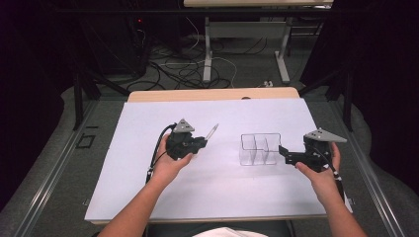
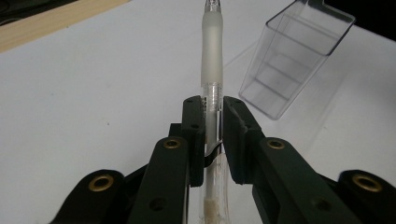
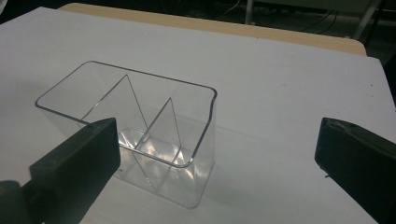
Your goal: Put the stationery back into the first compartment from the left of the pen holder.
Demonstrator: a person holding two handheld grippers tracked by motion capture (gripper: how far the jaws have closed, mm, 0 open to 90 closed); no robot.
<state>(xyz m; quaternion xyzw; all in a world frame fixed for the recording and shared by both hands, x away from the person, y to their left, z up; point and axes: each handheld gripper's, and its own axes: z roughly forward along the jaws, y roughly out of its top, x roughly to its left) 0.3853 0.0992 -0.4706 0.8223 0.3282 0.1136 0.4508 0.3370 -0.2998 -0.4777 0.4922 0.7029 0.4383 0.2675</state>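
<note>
A clear pen [image 2: 212, 60] with a frosted grip sticks out forward from my left gripper [image 2: 213, 105], which is shut on its barrel. In the high view the pen [image 1: 212, 132] points up and to the right from the left gripper [image 1: 200, 143], left of a clear plastic organizer [image 1: 260, 148] with three compartments. That organizer [image 3: 135, 130] stands upright and empty on the white sheet. My right gripper [image 1: 282, 151] is open, just right of the organizer, one jaw near its right wall. In the right gripper view the right gripper [image 3: 219, 154] holds nothing between its wide-apart jaws.
A white sheet [image 1: 217, 197] covers the wooden table [image 1: 212, 94]. Beyond the table's far edge lie cables [image 1: 183, 69] on the floor and the legs of another desk [image 1: 207, 49]. Dark frame bars stand at both sides.
</note>
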